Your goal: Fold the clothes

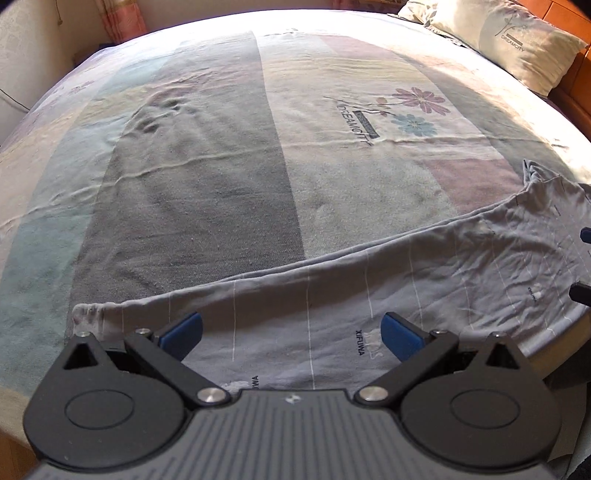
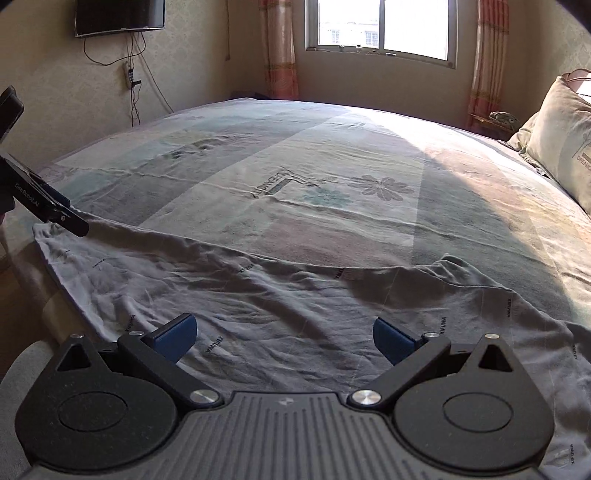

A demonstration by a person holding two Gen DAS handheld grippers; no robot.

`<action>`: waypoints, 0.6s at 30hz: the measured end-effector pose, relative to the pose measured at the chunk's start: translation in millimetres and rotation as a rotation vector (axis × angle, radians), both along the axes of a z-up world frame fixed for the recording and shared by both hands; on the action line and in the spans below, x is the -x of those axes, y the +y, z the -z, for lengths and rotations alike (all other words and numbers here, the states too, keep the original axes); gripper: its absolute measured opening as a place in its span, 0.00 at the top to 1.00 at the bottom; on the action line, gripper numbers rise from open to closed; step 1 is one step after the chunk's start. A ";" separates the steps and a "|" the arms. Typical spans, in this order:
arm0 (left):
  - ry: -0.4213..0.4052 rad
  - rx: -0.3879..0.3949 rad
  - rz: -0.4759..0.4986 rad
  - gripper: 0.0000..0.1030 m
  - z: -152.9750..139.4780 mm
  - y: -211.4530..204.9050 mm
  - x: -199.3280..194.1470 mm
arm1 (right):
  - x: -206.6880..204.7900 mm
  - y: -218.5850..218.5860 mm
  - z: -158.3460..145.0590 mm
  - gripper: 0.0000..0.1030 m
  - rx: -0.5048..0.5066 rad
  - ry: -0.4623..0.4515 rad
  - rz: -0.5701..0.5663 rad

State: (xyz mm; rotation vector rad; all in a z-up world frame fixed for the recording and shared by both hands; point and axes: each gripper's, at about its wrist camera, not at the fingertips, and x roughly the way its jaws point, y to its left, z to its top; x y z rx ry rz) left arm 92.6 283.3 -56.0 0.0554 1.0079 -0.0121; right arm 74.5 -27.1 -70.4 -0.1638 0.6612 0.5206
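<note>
Lying along the near edge of the bed (image 1: 207, 155), a grey garment (image 1: 332, 295) with thin pale stripes and small "XIFUWA" prints spreads in a long, rumpled band over the patchwork bedsheet (image 2: 295, 177). The left gripper (image 1: 291, 330) hovers just above the cloth with its blue-padded fingers (image 1: 183, 330) spread wide apart and nothing between them. The right gripper (image 2: 285, 338) is likewise apart, its blue pads (image 2: 393, 341) over the wrinkled middle of the garment without clamping it. In the right wrist view the left gripper shows at the far left, close to the garment's far end. A pillow (image 1: 517, 40) printed "DREAMCITY" sits at the head of the bed, and a window (image 2: 380, 27) with striped curtains (image 2: 280, 48) lies beyond. A television (image 2: 120, 16) hangs on the wall.
</note>
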 end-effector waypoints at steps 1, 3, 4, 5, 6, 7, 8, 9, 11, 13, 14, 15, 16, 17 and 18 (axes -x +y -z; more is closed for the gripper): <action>-0.010 -0.003 -0.009 0.01 8.8 0.7 5.3 | -0.3 7.7 3.3 0.00 0.004 0.007 -0.016; -0.017 0.026 -0.049 0.01 23.3 7.0 16.6 | -0.5 25.2 14.4 0.00 0.023 0.030 -0.042; -0.015 0.051 -0.075 0.01 29.8 12.5 23.0 | -0.9 29.9 21.4 0.00 0.039 0.055 -0.043; -0.026 0.067 -0.092 0.01 34.0 16.7 30.1 | -1.3 34.6 28.4 0.00 0.054 0.080 -0.044; -0.048 0.074 -0.094 0.01 34.9 19.2 37.7 | -1.0 38.8 34.9 0.00 0.068 0.099 -0.044; -0.057 0.082 -0.093 0.01 35.1 22.3 44.3 | 4.6 38.9 37.8 0.00 0.070 0.066 -0.037; -0.058 0.091 -0.095 0.01 34.7 26.3 48.5 | 9.8 38.9 40.5 0.00 0.072 0.036 -0.030; -0.059 0.102 -0.105 0.01 32.5 31.0 50.4 | 10.9 38.2 41.2 0.00 0.066 0.030 -0.024; -0.075 0.138 -0.130 0.01 24.8 41.7 51.4 | 13.3 36.8 42.7 0.00 0.055 0.017 -0.011; -0.131 0.205 -0.141 0.01 13.2 52.1 48.2 | 15.7 35.5 44.2 0.00 0.043 0.003 0.001; -0.148 0.250 -0.141 0.01 8.9 55.9 42.8 | 16.7 34.9 44.9 0.00 0.038 -0.003 0.007; -0.159 0.298 -0.140 0.01 5.7 58.9 36.1 | 16.8 35.5 45.2 0.00 0.038 -0.007 0.011; -0.162 0.344 -0.126 0.01 4.4 58.4 28.2 | 16.9 36.0 45.5 0.00 0.037 -0.011 0.015; -0.160 0.389 -0.106 0.01 4.1 55.8 19.6 | 17.1 36.5 45.8 0.00 0.037 -0.015 0.019; -0.161 0.419 -0.079 0.01 4.5 50.1 11.6 | 17.6 36.5 45.8 0.00 0.037 -0.017 0.019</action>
